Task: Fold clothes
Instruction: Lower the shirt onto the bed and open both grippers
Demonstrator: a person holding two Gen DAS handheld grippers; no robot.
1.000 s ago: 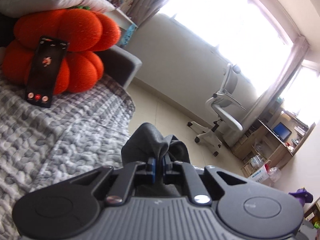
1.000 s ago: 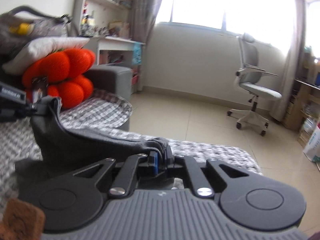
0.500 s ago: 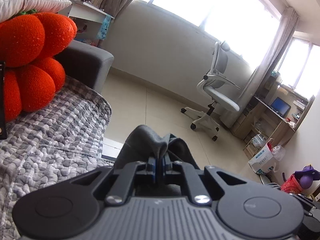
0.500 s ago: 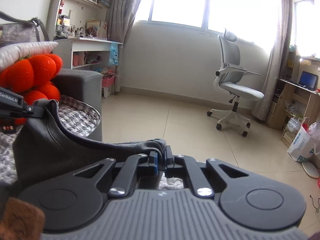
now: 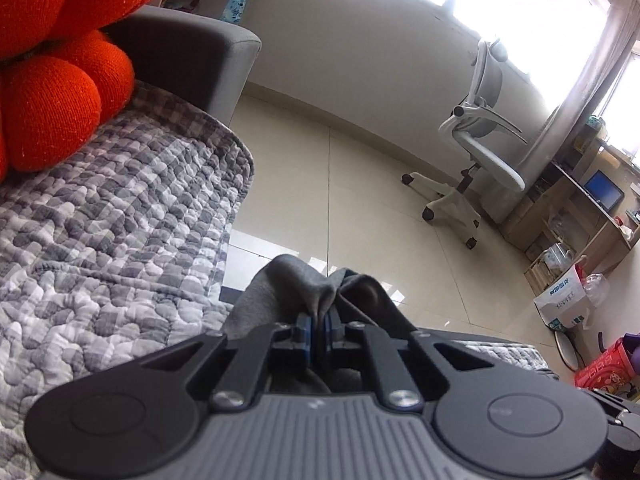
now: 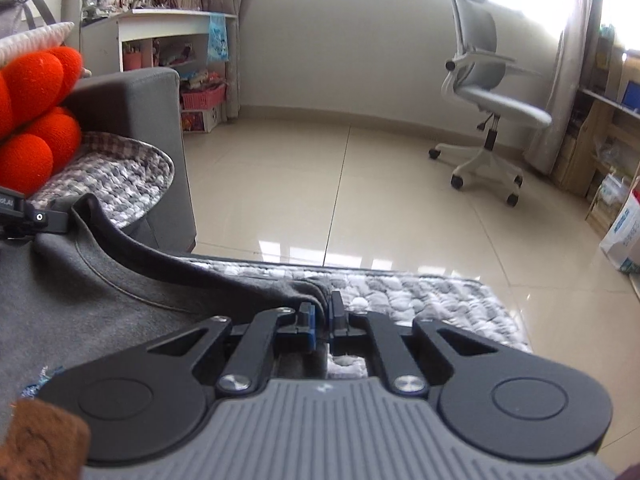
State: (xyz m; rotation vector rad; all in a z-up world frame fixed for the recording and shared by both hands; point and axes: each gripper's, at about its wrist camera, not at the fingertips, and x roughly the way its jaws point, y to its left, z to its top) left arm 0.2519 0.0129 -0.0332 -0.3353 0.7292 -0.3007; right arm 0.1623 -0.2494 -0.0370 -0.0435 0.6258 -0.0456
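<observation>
The left hand-held gripper (image 5: 318, 330), at the lower centre of the left wrist view, has its 2 blue pads pinched on a bunched fold of the dark grey garment (image 5: 320, 292). The right hand-held gripper (image 6: 322, 318), lower centre of its own view, is likewise clamped on an edge of the same cloth, though less fabric shows between its pads. In the right wrist view the garment (image 6: 100, 300) spreads across the lower left of the frame, and its curved, stitched edge, probably the neckline, runs taut from the left gripper's tip at the left edge down to the right one.

Holding 2 separated points of 1 edge seems meant to keep that edge stretched so the cloth hangs or lies flat without creasing. The garment sits over the grey checked quilt (image 5: 120, 220), which covers the sofa seat in the left half of the left view and offers a soft, broad surface for folding. The orange cushion (image 5: 52, 80) rests in the upper left, clear of the cloth.
</observation>
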